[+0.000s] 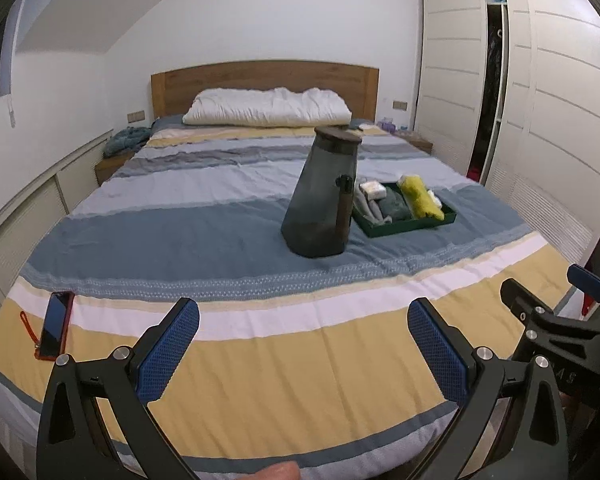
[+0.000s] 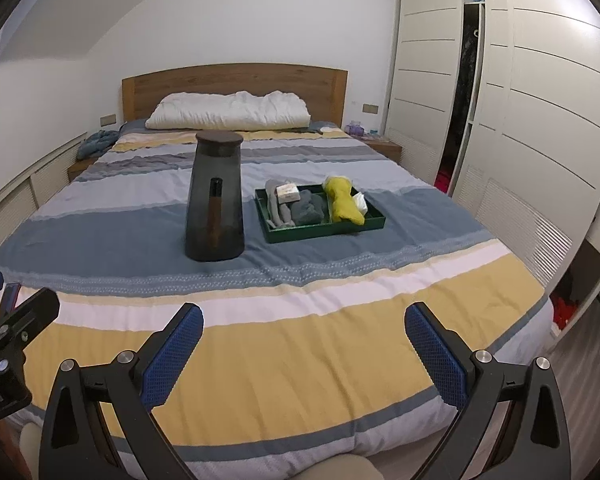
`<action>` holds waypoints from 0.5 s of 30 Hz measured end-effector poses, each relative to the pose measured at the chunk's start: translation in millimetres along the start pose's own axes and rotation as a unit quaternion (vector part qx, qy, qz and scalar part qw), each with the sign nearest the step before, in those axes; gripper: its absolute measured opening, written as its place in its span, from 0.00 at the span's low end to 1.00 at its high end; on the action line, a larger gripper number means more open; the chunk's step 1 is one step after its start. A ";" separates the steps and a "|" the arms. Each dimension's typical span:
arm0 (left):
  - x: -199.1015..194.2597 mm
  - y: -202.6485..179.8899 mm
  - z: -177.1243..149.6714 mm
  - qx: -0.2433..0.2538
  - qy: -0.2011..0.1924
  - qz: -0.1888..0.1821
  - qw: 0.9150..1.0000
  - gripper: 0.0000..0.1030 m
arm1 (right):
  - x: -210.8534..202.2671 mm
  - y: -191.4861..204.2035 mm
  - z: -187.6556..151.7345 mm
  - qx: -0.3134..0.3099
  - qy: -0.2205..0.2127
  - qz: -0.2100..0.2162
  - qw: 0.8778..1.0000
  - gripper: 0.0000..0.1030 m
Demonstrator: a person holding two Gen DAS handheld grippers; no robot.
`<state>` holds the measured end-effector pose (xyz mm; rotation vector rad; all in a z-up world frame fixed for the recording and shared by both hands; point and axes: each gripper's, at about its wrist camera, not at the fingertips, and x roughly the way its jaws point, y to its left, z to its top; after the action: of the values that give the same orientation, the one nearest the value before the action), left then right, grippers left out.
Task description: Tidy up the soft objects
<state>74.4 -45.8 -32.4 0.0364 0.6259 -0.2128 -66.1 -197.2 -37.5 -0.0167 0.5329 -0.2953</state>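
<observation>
A dark green tray (image 2: 324,233) (image 1: 404,227) lies on the striped bed. It holds a yellow cloth (image 2: 342,200) (image 1: 420,196), a dark grey-green cloth (image 2: 308,209) (image 1: 394,203), grey socks (image 2: 278,206) (image 1: 366,206) and a small white packet (image 2: 287,192) (image 1: 371,189). A tall smoky-grey jug (image 2: 216,196) (image 1: 322,192) with a dark lid stands left of the tray. My left gripper (image 1: 303,334) and my right gripper (image 2: 304,334) both hang open over the foot of the bed, far from the tray, with nothing between the blue pads.
A white pillow (image 2: 228,112) lies by the wooden headboard (image 2: 236,76). A red phone (image 1: 55,326) rests near the bed's left foot corner. White wardrobes (image 2: 520,100) line the right wall, one door ajar. Nightstands flank the bed; a blue-grey garment (image 1: 126,140) lies on the left one.
</observation>
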 end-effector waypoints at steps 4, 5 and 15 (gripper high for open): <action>9.1 2.8 -5.3 0.003 0.016 0.006 1.000 0.99 | 12.2 6.5 -3.5 -0.010 0.011 0.001 1.000 1.00; 9.9 3.6 -5.7 0.003 0.018 0.007 1.000 0.99 | 15.1 7.5 -2.7 -0.011 0.013 0.001 1.000 1.00; 17.8 14.3 -7.0 0.015 0.018 0.042 0.999 0.99 | 34.4 21.0 -0.2 -0.025 0.018 -0.011 0.999 1.00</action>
<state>87.4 -34.4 -49.0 0.0961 0.6566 -0.1399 -32.3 -186.8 -56.8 -0.0663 0.5759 -0.3041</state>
